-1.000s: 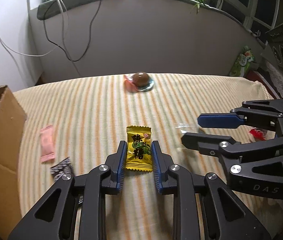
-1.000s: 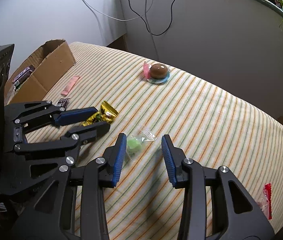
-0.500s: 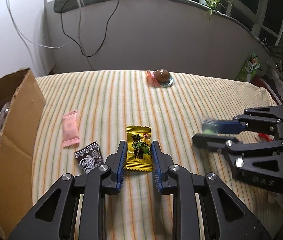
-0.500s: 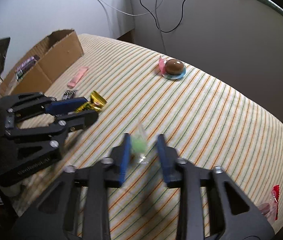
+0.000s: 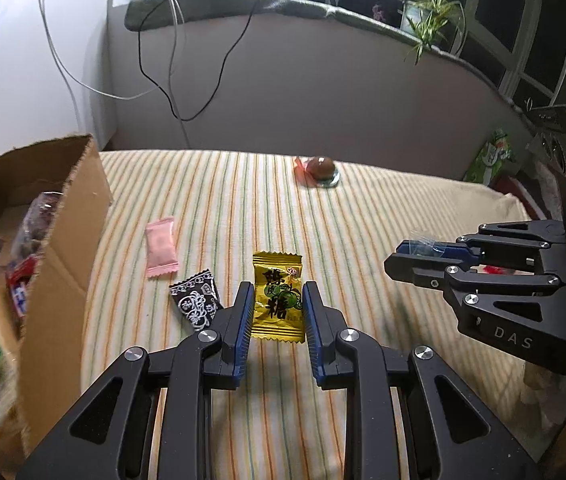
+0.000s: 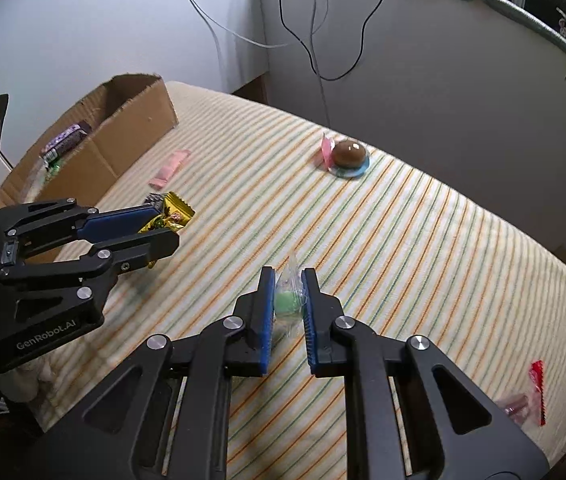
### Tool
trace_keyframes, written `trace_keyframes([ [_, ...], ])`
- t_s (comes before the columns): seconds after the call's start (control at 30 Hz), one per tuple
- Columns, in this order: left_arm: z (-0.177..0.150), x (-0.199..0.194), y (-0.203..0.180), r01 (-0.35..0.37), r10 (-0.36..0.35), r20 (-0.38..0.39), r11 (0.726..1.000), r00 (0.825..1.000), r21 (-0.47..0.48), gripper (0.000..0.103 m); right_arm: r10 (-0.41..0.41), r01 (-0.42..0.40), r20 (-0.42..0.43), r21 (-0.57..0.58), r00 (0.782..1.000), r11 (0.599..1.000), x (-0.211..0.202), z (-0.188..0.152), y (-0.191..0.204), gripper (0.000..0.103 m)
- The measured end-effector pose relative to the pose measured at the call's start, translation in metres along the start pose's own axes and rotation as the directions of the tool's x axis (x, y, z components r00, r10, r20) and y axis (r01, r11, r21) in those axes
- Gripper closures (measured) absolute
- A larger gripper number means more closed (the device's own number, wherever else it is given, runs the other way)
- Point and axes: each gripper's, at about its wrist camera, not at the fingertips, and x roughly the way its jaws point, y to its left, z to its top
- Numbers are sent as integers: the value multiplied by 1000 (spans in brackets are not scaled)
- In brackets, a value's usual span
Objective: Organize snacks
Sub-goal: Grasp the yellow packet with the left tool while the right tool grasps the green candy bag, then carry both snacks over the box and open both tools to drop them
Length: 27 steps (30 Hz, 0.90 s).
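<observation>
Yellow candy packet [image 5: 277, 296]: glossy foil, crimped ends, dark characters and green fruit print; pinched flat between the blue pads of the left gripper [image 5: 275, 300], above the striped cloth [image 5: 363, 208].
Green round candy [image 6: 286, 302]: clear crinkled wrapper, squeezed between the pads of the right gripper [image 6: 288, 300], whose jaws have just been closing onto it.
Cardboard box [image 5: 67, 216]: open-topped, at the cloth's left edge, several packets inside.
Loose on the cloth: pink sachet [image 5: 161, 252] and black-and-white packet [image 5: 195, 304], near the box; brown domed sweet [image 5: 321, 166], far side; red-wrapped candy [image 6: 533, 396], right edge.
The middle cloth lies bare.
</observation>
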Motion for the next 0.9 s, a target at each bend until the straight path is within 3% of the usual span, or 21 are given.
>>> trace_keyframes([
  [0.4,-3,-61,13,-1,6,107,999,994,-39,80,-9,13,68,-53,998,998,-42,8,34,90],
  [0.9,-16,-110,67,-72,96,178,988,979,-134,80,48,-29,110,-166,993,986,-59,27,106,90],
])
